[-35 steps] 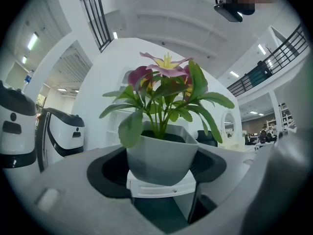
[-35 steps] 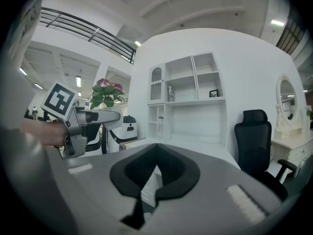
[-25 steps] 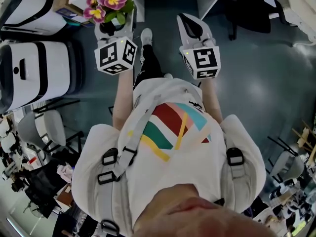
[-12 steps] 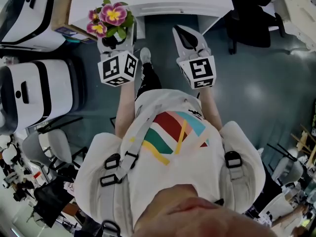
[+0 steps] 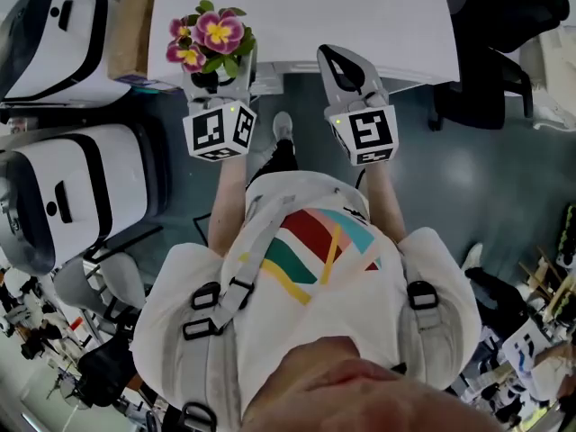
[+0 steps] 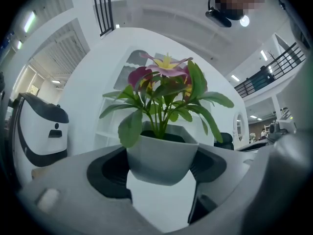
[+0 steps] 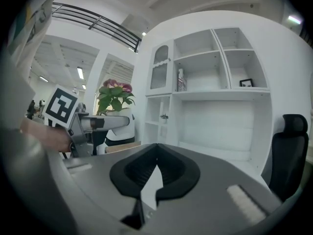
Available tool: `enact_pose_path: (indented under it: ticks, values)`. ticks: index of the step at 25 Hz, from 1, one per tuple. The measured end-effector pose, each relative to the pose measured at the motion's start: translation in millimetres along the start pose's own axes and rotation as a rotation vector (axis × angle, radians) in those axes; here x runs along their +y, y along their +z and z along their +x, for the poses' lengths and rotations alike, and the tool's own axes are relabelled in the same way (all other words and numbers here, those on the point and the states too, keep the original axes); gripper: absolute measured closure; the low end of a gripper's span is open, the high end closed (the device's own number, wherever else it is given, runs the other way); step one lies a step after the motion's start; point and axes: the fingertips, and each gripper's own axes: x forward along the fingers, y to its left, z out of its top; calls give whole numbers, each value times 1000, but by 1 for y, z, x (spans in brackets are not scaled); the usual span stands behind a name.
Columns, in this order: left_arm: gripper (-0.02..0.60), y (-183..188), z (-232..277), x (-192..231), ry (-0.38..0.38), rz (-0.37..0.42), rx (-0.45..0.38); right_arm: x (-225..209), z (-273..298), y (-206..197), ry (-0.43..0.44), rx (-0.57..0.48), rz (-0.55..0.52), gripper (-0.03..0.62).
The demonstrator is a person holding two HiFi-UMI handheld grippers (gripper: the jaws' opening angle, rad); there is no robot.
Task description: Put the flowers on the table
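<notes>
A small grey pot [image 6: 159, 153] of pink and yellow flowers [image 5: 211, 36] hangs upright between the jaws of my left gripper [image 5: 219, 72], which is shut on its sides. In the left gripper view the plant [image 6: 164, 82] fills the middle, and the pads press the pot from both sides. The pot is over the near edge of the white table [image 5: 360, 16]. My right gripper [image 5: 340, 59] is beside it at the same edge, its jaws shut and holding nothing. From the right gripper view [image 7: 155, 151] the flowers [image 7: 113, 96] show at the left.
Two large white machines with black trim [image 5: 63, 183] stand at the left, with a brown cardboard box [image 5: 133, 27] beside the table. A black office chair [image 5: 499, 34] is at the table's right end. White wall shelves [image 7: 215, 82] rise behind the table.
The person has walked forward: the table has come from the top edge down to both grippers. The left gripper keeps the pot, and the right stays shut.
</notes>
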Motion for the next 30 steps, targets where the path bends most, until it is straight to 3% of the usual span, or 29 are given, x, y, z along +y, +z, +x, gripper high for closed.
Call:
enact_pose_path:
  ticks: [5, 12, 30]
  values:
    - [230, -1, 46, 50, -4, 8, 12, -7, 77, 12, 15, 17, -18, 599]
    - [230, 0, 69, 96, 59, 10, 8, 10, 137, 25, 107, 34, -56, 599]
    - [230, 12, 71, 110, 268, 37, -12, 18, 189, 47, 330, -53, -60, 599]
